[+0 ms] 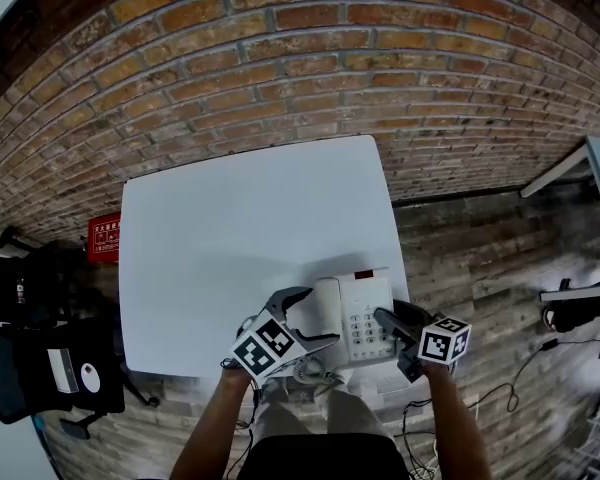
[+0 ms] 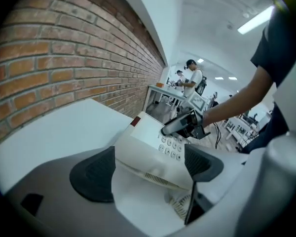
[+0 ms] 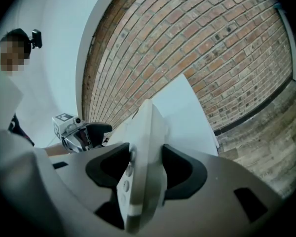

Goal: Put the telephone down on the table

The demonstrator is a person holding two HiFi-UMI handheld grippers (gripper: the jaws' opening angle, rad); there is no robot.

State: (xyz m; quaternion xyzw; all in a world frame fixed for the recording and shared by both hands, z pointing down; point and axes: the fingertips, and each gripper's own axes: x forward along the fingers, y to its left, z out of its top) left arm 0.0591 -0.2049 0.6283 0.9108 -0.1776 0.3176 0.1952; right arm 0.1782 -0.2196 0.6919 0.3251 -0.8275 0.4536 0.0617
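One telephone [image 1: 368, 318] (white); right tongs [image 3: 145, 168] clamp its edge; left tongs [image 2: 149, 168] gape around the handset [image 2: 138, 154].

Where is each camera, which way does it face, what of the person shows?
Head view: on the head, looking down at table, telephone, forearms, left gripper, right gripper.
Left gripper view: on the left gripper, facing across the telephone; right forearm shows.
Right gripper view: on the right gripper, facing the brick wall past the clamped telephone; head shows.
Shared: each gripper view shows the other gripper.
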